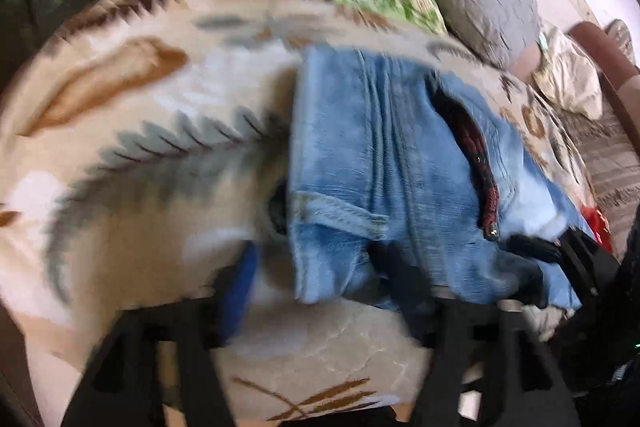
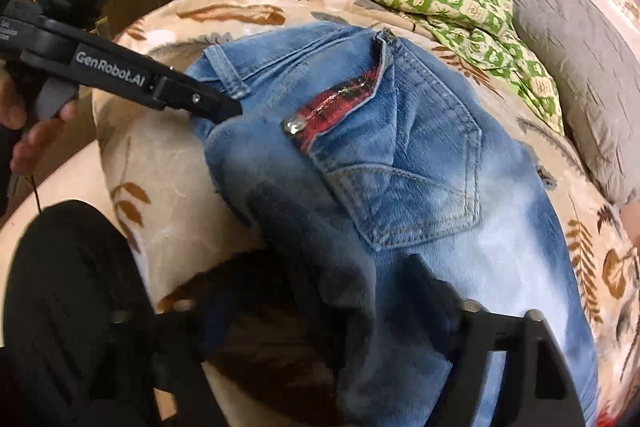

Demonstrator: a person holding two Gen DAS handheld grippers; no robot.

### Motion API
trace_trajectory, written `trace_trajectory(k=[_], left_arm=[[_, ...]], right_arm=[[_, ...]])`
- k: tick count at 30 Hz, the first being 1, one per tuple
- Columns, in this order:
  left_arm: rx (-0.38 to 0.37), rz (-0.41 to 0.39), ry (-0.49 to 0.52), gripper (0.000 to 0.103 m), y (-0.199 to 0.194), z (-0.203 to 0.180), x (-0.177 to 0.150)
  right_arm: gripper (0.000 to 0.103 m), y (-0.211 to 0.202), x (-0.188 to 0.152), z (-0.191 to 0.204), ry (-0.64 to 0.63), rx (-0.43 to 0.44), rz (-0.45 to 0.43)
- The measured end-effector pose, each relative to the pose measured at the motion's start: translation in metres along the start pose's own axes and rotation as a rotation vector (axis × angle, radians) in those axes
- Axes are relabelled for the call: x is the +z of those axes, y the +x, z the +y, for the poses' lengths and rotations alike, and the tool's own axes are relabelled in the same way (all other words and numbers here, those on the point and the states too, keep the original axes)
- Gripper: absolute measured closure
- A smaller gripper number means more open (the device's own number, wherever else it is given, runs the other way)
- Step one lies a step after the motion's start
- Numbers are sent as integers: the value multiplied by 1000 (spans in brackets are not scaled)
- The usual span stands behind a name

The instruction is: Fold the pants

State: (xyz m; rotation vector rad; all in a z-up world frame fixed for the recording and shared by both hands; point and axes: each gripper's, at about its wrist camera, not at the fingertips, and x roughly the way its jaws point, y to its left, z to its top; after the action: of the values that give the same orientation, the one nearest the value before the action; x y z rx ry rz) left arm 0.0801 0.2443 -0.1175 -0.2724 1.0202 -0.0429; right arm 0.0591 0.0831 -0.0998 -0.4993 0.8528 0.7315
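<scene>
Leaf-patterned blanket (image 2: 168, 163) covers the bed, with folded blue jeans (image 2: 400, 155) lying on it. Both the left gripper (image 1: 320, 291) and right gripper (image 2: 320, 299) stand wide open at the denim's near edge, pinching nothing.

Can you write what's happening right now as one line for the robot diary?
step: fold pants | jeans: folded on leaf-print blanket | left gripper: open, over jeans edge | right gripper: open, jeans between fingers
</scene>
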Motion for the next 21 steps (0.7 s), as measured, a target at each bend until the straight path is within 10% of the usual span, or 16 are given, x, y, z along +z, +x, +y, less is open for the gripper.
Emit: trace_trajectory(k=[12, 21], left_arm=[[82, -41, -66, 20, -29, 13, -14], [182, -73, -479, 20, -11, 18, -23]], right_arm=[[21, -43, 53, -68, 79, 119, -154], [21, 24, 134, -90, 113, 237, -23]])
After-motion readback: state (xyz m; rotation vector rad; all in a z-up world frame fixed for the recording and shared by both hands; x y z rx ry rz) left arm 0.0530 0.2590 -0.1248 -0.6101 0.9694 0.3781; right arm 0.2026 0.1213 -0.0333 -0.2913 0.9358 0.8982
